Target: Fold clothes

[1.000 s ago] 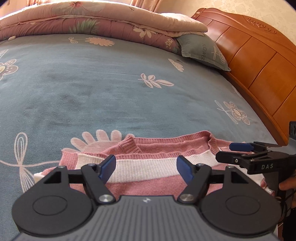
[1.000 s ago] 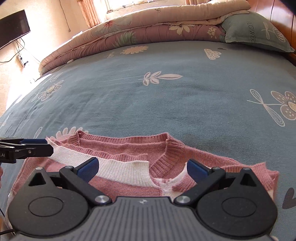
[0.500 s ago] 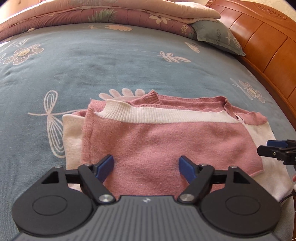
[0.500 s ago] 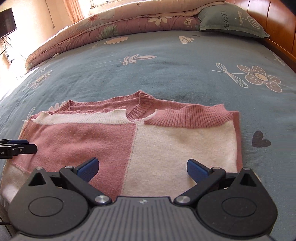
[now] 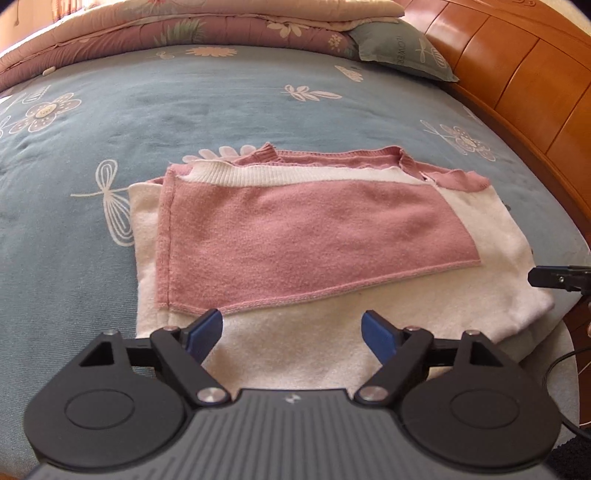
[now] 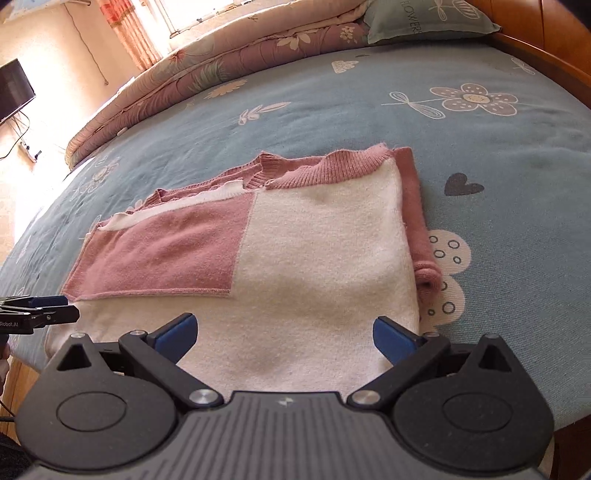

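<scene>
A pink and white knitted sweater (image 5: pixel 295 229) lies folded on the blue flowered bedsheet (image 5: pixel 184 110), its collar at the far side. My left gripper (image 5: pixel 291 332) hovers over the sweater's near white edge with its jaws opening and nothing between them. In the right wrist view the same sweater (image 6: pixel 295 251) fills the middle, and my right gripper (image 6: pixel 284 334) stands open over its near white edge, holding nothing. The right gripper's tip pokes in at the right edge of the left wrist view; the left gripper's tip shows at the left edge of the right wrist view.
A rolled flowered quilt (image 5: pixel 184 26) and a grey-green pillow (image 5: pixel 402 51) lie at the far side of the bed. The wooden headboard (image 5: pixel 517 74) runs along the right. A dark screen (image 6: pixel 14 88) hangs on the wall at the left.
Both grippers have drawn back toward the near edge of the bed. The sweater, first seen only at its collar, now shows whole and folded. The left jaws stand a little wider.
</scene>
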Motion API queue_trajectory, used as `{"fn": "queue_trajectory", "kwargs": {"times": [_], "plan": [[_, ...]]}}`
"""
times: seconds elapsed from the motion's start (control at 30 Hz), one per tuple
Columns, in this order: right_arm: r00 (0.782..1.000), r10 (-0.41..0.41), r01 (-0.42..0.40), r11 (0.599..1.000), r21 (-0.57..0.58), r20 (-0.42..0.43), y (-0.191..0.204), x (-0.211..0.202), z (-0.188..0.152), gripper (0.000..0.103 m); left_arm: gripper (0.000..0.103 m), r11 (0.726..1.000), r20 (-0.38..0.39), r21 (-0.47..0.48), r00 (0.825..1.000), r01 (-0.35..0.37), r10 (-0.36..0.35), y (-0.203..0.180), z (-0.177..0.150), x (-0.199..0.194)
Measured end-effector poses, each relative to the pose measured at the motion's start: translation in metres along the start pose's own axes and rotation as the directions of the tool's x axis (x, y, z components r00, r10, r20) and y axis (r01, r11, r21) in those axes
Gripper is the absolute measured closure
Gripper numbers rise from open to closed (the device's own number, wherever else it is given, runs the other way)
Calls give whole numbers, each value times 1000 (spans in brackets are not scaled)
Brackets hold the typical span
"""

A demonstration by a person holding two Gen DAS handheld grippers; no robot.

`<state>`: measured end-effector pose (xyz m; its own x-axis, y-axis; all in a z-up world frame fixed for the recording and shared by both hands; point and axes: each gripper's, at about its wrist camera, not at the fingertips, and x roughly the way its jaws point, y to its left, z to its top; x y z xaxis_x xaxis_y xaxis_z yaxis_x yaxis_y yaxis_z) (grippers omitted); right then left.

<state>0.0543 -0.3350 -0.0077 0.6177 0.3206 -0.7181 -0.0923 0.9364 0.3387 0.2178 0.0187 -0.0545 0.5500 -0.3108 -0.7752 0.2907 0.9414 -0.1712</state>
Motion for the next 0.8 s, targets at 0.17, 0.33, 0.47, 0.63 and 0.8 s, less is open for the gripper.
{"fn": "queue_trajectory", "kwargs": {"times": [0.17, 0.33, 0.47, 0.63, 0.8], "plan": [[994, 87, -90, 995, -40, -68, 23, 7, -20, 0, 19, 995, -47, -35, 994, 95, -96, -10, -17, 0], [999, 11, -13, 999, -51, -32, 18, 4, -15, 0, 21, 992, -75, -124, 997, -7, -3, 1, -30, 1], [994, -43, 52, 994, -91, 100, 11, 0, 22, 0, 20, 992, -11, -123, 1000, -1, 0, 2, -15, -15], [965, -254, 259, 962, -88, 63, -18, 51, 38, 0, 20, 994, -1, -111, 1000, -15, 15, -2, -12, -20], [961, -252, 249, 968, 44, 118, -40, 35, 33, 0, 20, 992, 11, -112, 998, -57, 59, 7, -7, -25]]}}
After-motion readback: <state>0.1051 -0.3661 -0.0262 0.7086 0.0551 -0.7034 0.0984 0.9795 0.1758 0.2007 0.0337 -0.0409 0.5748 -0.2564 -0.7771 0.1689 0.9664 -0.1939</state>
